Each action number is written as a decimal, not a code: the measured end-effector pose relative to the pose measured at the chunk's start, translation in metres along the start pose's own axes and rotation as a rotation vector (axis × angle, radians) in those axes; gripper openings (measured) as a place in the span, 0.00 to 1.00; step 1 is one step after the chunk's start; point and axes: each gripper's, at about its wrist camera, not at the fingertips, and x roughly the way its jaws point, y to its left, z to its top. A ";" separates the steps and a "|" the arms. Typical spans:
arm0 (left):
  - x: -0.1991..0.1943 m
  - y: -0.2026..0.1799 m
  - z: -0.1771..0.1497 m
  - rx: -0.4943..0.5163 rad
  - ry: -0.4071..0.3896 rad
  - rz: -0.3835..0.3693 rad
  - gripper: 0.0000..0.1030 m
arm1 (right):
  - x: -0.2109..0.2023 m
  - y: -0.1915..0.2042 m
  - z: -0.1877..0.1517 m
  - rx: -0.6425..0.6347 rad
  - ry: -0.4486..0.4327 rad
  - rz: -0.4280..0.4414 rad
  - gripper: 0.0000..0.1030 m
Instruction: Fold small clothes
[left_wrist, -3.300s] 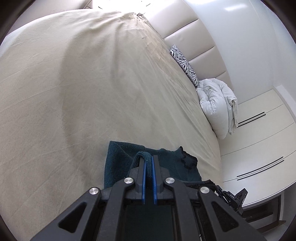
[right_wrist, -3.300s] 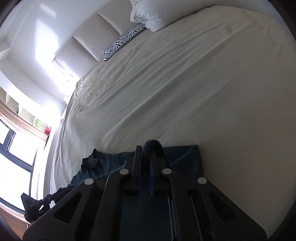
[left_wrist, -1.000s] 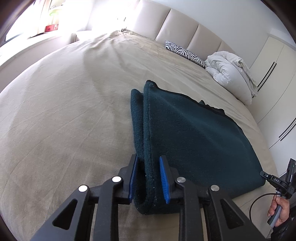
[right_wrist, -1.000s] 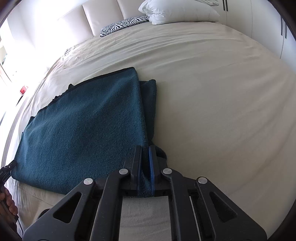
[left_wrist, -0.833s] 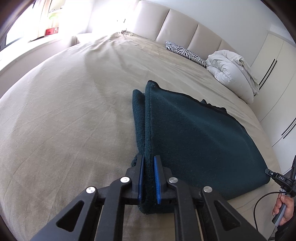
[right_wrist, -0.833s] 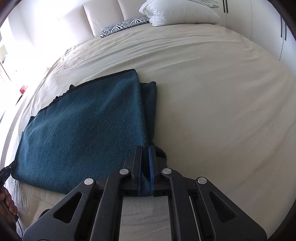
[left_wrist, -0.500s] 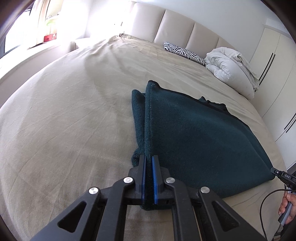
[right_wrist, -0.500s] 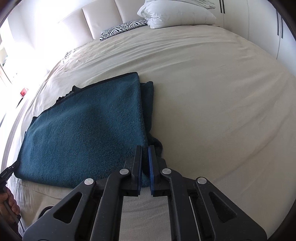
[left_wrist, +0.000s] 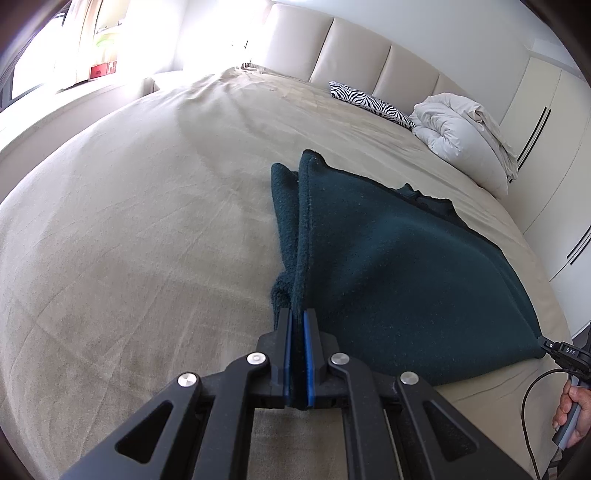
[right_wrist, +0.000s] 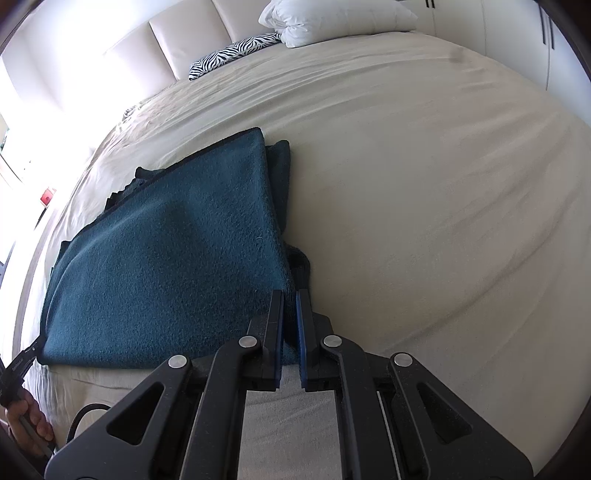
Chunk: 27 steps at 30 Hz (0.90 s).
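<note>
Nearest the lens, my left gripper (left_wrist: 297, 314) has its blue pads pressed together on the near left corner of the dark teal garment (left_wrist: 388, 266), with cloth showing in the thin gap between them. My right gripper (right_wrist: 290, 295) pinches the near right corner of the same garment (right_wrist: 177, 258) in the same way, jaws all but closed on the fabric. In the left view, a hand (left_wrist: 574, 410) at the lower right edge grips the handle of the other gripper, with a black cable looping beside it; in the right view, a hand (right_wrist: 29, 417) shows at the lower left edge.

The garment lies folded flat on the bed (left_wrist: 129, 221), near its foot edge, stretched between my two grips. A second, narrower layer peeks out along each side edge, and a ribbed dark edge sticks out at the far side.

Beyond it the beige sheet runs bare and lightly creased. At the head of the bed lie a zebra-striped pillow (left_wrist: 369, 99) and, just beside it, a bundled white duvet (left_wrist: 465, 136), both against the padded headboard (left_wrist: 354, 59). White cupboards (left_wrist: 546, 129) stand along the right side.
</note>
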 end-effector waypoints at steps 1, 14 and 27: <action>0.001 0.001 0.000 -0.001 0.003 -0.001 0.06 | 0.001 -0.001 -0.001 0.004 0.000 0.001 0.05; 0.001 0.005 -0.002 -0.023 0.023 -0.018 0.10 | 0.012 -0.010 -0.006 0.032 0.003 0.048 0.07; -0.018 -0.044 0.035 0.108 -0.069 -0.006 0.28 | -0.030 0.046 0.022 0.002 -0.082 0.188 0.41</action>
